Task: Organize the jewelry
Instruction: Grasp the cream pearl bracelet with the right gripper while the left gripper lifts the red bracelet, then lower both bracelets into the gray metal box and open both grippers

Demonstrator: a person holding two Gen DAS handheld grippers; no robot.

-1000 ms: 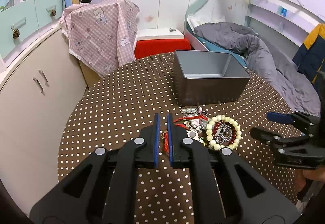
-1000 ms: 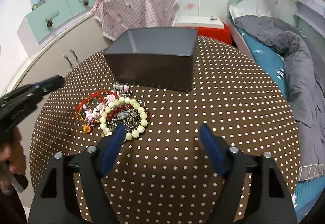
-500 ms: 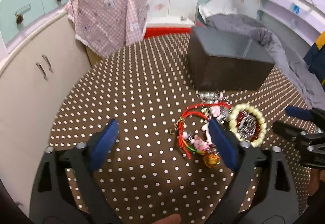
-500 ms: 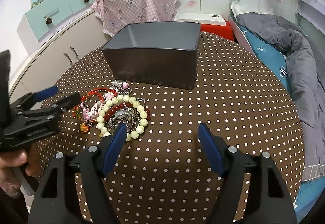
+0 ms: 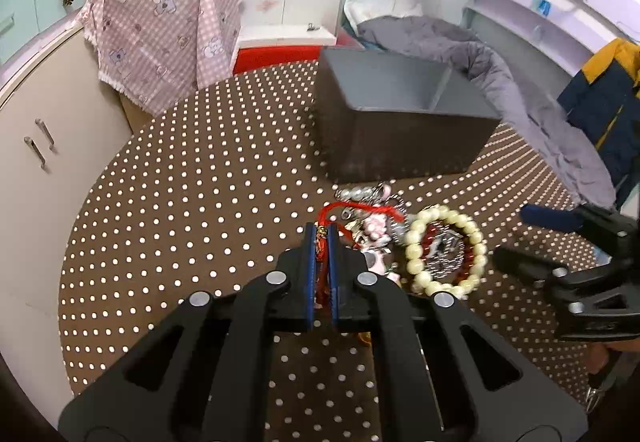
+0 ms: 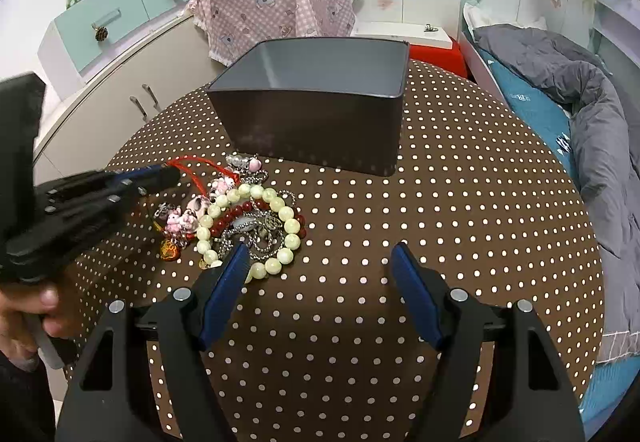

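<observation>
A heap of jewelry lies on the brown dotted table (image 5: 192,209) in front of a dark grey box (image 5: 400,145) (image 6: 316,129). It holds a cream bead bracelet (image 5: 444,250) (image 6: 280,209), dark red beads, a silver chain, pink charms and a red cord bracelet (image 5: 360,207) (image 6: 192,169). My left gripper (image 5: 321,238) (image 6: 164,173) is shut on the red cord at the heap's left edge, a strand showing between its blue pads. My right gripper (image 6: 320,254) (image 5: 520,234) stands open just right of the heap, nothing between its fingers.
The box is open-topped and looks empty inside. A beige cabinet (image 5: 36,145) curves round the table's left side, with a pink checked cloth (image 5: 168,41) draped behind. A bed with a grey duvet (image 6: 580,113) runs along the right.
My left gripper opened wide over the heap, sank toward it, then closed on the red cord. The right gripper has stayed where it was, still open.
</observation>
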